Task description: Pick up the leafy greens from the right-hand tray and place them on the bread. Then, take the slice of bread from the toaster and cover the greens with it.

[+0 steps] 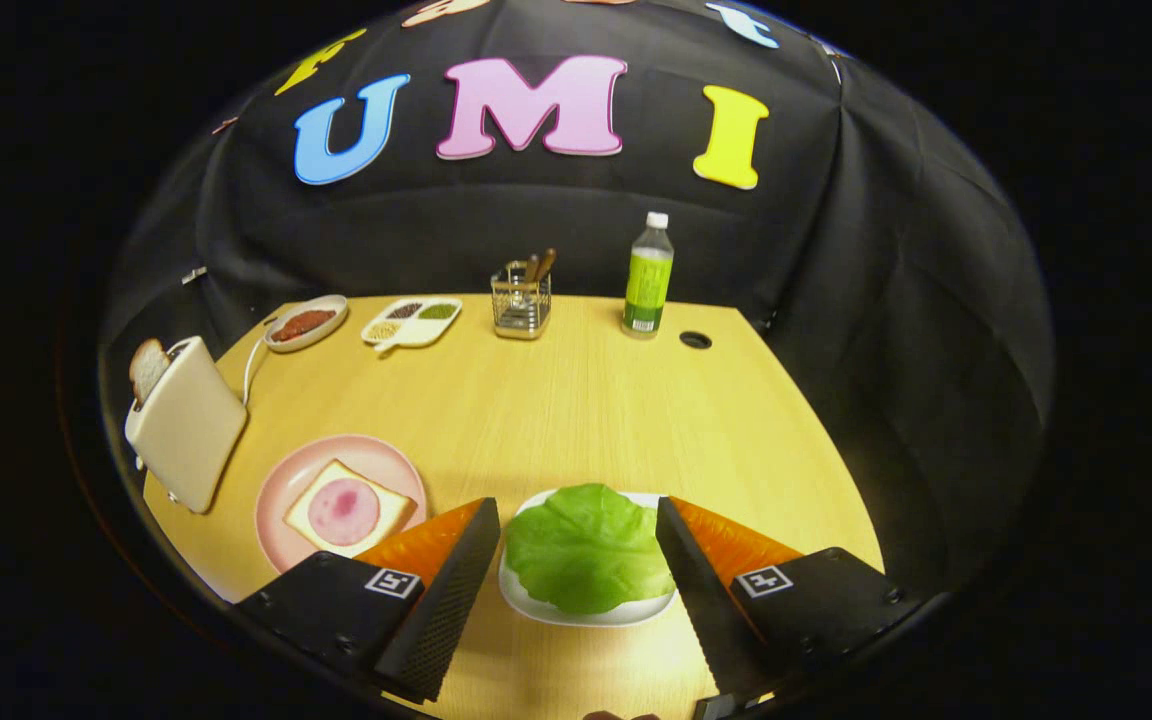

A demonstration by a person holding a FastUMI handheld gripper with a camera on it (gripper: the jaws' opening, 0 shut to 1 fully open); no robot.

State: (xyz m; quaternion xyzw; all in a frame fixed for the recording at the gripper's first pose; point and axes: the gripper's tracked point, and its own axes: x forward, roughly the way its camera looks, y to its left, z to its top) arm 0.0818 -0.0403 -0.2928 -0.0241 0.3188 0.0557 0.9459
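Note:
A green lettuce leaf (586,548) lies on a white tray (556,605) between my two fingers. My gripper (576,520) is open, one finger on each side of the leaf, neither pressing on it. To the left of the fingers a pink plate (281,480) carries a slice of bread (346,510) topped with a round of pink ham. Farther left stands a cream toaster (186,425) with a second bread slice (147,368) sticking up from its slot.
Along the back of the wooden table (556,400) stand a green bottle (647,277), a wire holder with utensils (522,298), a divided white dish of spices (412,322) and an oval dish of red sauce (304,324). A dark cable hole (695,340) lies near the bottle.

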